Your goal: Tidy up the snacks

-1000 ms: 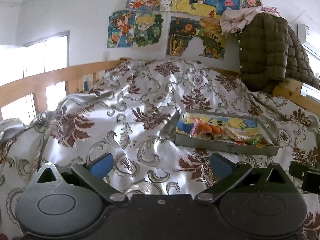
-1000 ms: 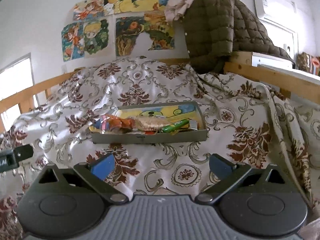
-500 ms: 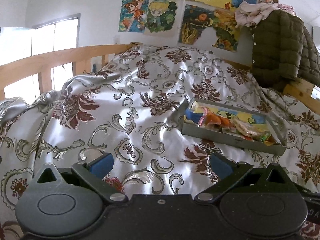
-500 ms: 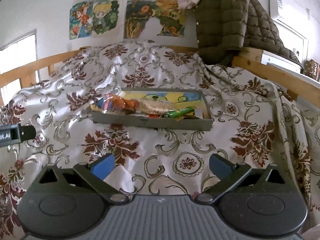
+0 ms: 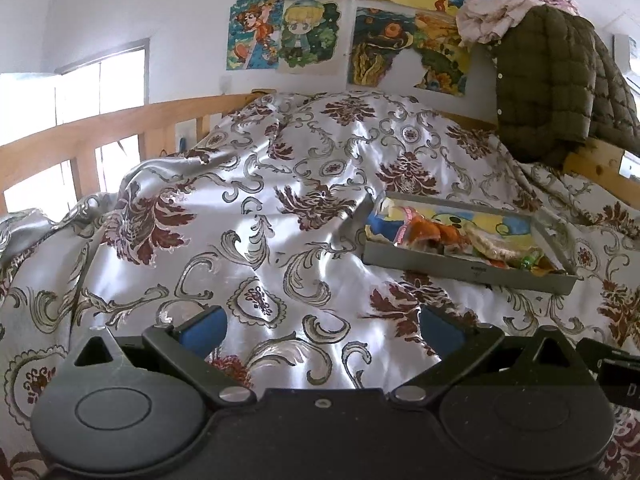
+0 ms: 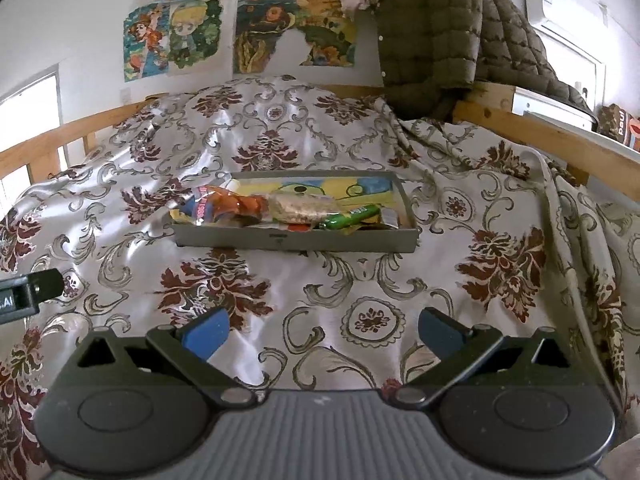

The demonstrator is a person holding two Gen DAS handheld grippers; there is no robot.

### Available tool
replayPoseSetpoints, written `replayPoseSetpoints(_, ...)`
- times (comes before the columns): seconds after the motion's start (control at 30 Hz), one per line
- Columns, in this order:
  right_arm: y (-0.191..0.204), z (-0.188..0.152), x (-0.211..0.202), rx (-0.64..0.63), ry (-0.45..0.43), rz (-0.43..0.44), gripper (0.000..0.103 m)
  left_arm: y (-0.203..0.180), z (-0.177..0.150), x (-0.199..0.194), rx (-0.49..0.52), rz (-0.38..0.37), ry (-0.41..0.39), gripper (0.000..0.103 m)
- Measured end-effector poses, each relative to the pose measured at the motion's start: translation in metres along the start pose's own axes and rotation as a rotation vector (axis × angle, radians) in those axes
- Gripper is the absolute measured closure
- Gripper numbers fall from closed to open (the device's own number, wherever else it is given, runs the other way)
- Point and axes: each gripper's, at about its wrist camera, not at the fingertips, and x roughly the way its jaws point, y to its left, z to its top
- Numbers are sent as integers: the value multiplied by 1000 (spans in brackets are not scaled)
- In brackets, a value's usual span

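A shallow grey tray lies on the patterned bedspread and holds several snack packets: an orange packet, a clear bag of beige snacks and a green tube. The tray also shows in the left wrist view, up and to the right. My right gripper is open and empty, above the bedspread well short of the tray. My left gripper is open and empty, to the left of the tray.
A silver and maroon bedspread covers the bed. Wooden rails run along the left, and a wooden rail along the right. A brown quilted jacket hangs at the back right. Posters cover the wall.
Both views have shifted slightly over the bed while the tray stays put. Both grippers stayed open and empty.
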Motion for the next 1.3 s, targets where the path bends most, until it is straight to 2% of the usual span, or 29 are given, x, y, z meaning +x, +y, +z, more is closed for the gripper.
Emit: replayPoseSetpoints(1.3,-2,1,-1,12,0,-4,0,0,-3,1,11,6,9,1)
